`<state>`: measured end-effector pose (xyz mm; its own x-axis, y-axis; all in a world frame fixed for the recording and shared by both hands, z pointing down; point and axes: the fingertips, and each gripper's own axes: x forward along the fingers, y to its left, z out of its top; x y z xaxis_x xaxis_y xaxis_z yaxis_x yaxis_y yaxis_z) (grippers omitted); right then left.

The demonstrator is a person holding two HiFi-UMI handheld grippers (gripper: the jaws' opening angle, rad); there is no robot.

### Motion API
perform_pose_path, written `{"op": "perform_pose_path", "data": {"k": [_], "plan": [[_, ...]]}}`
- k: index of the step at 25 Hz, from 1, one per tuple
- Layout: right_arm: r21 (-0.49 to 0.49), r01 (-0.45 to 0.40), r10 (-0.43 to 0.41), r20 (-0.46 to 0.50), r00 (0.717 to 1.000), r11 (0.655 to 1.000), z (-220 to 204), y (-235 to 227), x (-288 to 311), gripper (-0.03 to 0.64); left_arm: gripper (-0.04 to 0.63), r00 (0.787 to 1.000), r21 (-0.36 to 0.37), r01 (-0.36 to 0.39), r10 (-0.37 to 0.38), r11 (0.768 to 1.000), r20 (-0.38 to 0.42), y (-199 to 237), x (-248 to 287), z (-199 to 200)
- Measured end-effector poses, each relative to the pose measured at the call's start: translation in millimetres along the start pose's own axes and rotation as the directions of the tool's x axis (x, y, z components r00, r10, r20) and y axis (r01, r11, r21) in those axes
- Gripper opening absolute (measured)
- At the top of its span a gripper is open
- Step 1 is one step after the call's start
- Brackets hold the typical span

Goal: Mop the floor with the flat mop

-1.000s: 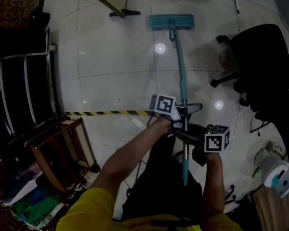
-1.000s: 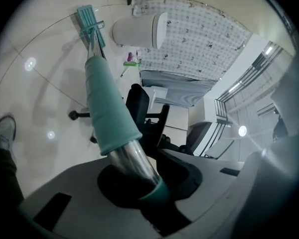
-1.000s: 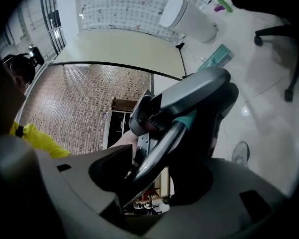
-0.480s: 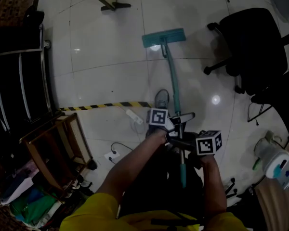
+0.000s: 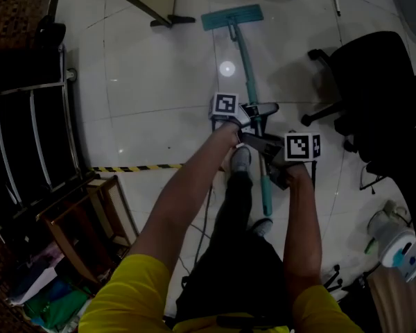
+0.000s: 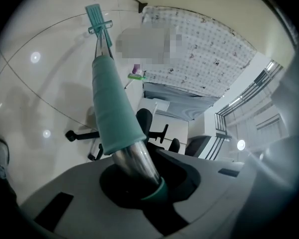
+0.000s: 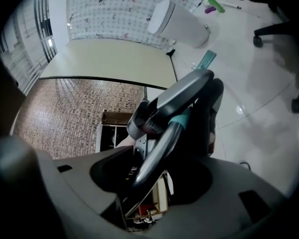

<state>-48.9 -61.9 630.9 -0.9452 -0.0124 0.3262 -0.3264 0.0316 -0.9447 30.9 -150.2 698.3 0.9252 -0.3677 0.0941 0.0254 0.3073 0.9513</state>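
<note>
Fingers of the left gripper (image 5: 255, 111) are closed around the long teal-and-chrome handle (image 5: 244, 68) of the flat mop. The left gripper view shows them seated on the bare shiny metal section, just below where the teal sleeve (image 6: 112, 108) ends. Close behind, the right gripper (image 5: 258, 144) is likewise clamped across the same handle, and its own view shows the dark pole (image 7: 154, 158) running between its closed fingers towards the left gripper ahead. The two grips sit near each other on the upper part of the handle, whose teal end (image 5: 265, 200) sticks out past the right gripper towards the person. Well ahead, the flat rectangular teal mop head (image 5: 231, 17) lies on the glossy white tiled floor (image 5: 145, 82), with a black office chair (image 5: 374, 75) off to the right and a strip of yellow-and-black tape (image 5: 135, 166) on the floor to the left. The mop looks light and the pole stiff, though its length probably makes the far head swing easily. The polished metal is likely slippery under hard fingers, so the sleeve would give surer purchase. Two grips spread further apart should steer the head better, and the head probably pivots at its joint.
</note>
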Motion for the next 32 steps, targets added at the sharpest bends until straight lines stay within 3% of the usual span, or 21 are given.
{"op": "perform_pose_path", "data": {"k": [4, 6, 9, 12, 14, 16, 19, 24, 32], "plan": [[-0.009, -0.015, 0.015, 0.002, 1.000, 1.000, 4.6, 22.6, -1.0, 0.228, 0.072, 1.000, 0.031, -0.004, 0.005, 1.000, -0.022, -17.4, -2.0, -0.2], [-0.012, 0.000, 0.000, -0.016, 1.000, 1.000, -22.1, 47.0, -13.1, 0.238, 0.081, 0.999, 0.065, -0.022, 0.024, 0.998, -0.024, -30.7, -12.4, -30.3], [0.000, 0.017, -0.017, -0.021, 1.000, 1.000, -89.1, 82.8, -47.9, 0.238, 0.081, 0.997, 0.094, -0.074, 0.076, 0.993, -0.021, -48.5, -27.4, -108.9], [0.030, 0.041, -0.040, -0.020, 0.999, 0.999, -159.2, 103.4, -85.3, 0.235, 0.078, 1.000, 0.010, -0.005, 0.005, 1.000, -0.030, -68.1, -26.8, -197.2], [0.053, 0.056, -0.054, -0.038, 0.998, 0.997, -196.0, 106.0, -103.6, 0.235, 0.081, 0.998, -0.040, -0.034, 0.032, 0.999, -0.053, -55.7, -25.8, -244.1], [0.089, 0.066, -0.061, -0.052, 0.997, 0.994, -222.6, 98.6, -116.5, 0.238, 0.083, 0.995, -0.092, -0.067, 0.059, 0.993, -0.079, -34.1, -21.5, -278.1], [0.131, 0.071, -0.061, -0.074, 0.995, 0.989, -242.1, 78.0, -122.9, 0.243, 0.087, 0.995, -0.168, -0.047, 0.031, 0.985, -0.095, -9.5, -9.6, -301.9], [0.094, 0.067, -0.063, -0.039, 0.997, 0.993, -206.3, 38.3, -106.7, 0.233, 0.084, 0.996, -0.153, -0.056, 0.045, 0.987, -0.079, 14.6, 3.2, -255.7], [0.045, 0.049, -0.050, 0.030, 0.998, 0.998, -49.9, -5.8, -45.5, 0.232, 0.119, 0.999, -0.062, -0.028, 0.025, 0.998, -0.048, 15.4, 26.1, -74.7]]}}
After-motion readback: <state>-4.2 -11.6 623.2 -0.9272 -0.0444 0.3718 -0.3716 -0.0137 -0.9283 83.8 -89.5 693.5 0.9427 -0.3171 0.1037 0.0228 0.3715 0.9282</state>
